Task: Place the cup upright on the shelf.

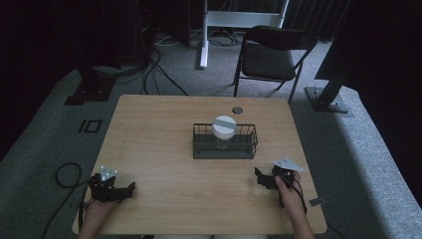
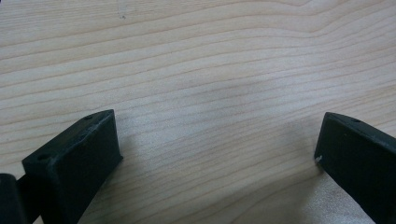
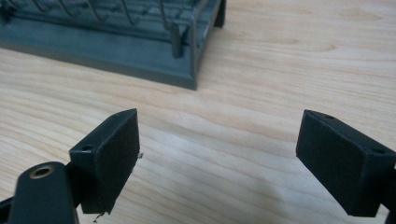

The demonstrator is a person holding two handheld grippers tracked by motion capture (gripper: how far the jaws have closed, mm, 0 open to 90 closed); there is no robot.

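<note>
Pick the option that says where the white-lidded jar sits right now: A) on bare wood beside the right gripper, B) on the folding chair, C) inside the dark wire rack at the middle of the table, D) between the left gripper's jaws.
C: in the high view the jar stands inside the wire rack, while the left gripper and right gripper rest open and empty near the table's front edge.

Dim room: grey carpet (image 1: 45, 129), black folding chair (image 1: 271, 55), floor cables (image 1: 159, 74) behind the wooden table (image 1: 159, 129).
</note>
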